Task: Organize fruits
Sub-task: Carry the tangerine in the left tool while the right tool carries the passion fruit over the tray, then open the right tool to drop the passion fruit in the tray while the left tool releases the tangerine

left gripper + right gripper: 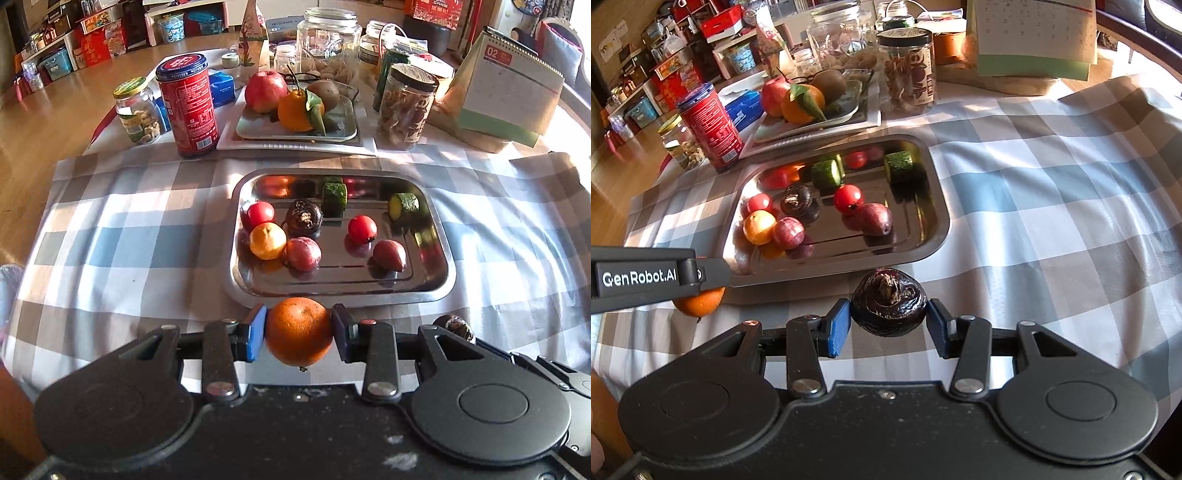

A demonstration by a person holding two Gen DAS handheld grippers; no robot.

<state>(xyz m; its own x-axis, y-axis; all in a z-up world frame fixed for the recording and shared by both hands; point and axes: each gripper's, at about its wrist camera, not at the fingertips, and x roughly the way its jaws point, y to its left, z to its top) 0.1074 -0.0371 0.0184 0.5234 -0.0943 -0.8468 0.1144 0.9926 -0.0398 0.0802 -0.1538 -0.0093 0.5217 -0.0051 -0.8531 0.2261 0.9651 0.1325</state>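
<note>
My left gripper [299, 334] is shut on an orange [299, 330], held just in front of the near rim of a steel tray [443, 258]. My right gripper [888, 321] is shut on a dark water chestnut [889, 306], also just in front of the tray [938, 206]. The tray holds two red tomatoes [362, 229], a small orange [267, 240], two purple fruits [303, 253], another dark chestnut [304, 218] and two cucumber pieces [404, 207]. The left gripper's arm and orange [700, 302] show at the left of the right wrist view.
Behind the tray a white plate [258, 129] holds an apple [266, 90], a leafy orange and a kiwi. A red can [188, 107], jars [406, 105] and a calendar [509, 96] stand at the back. Checked cloth [129, 229] covers the table.
</note>
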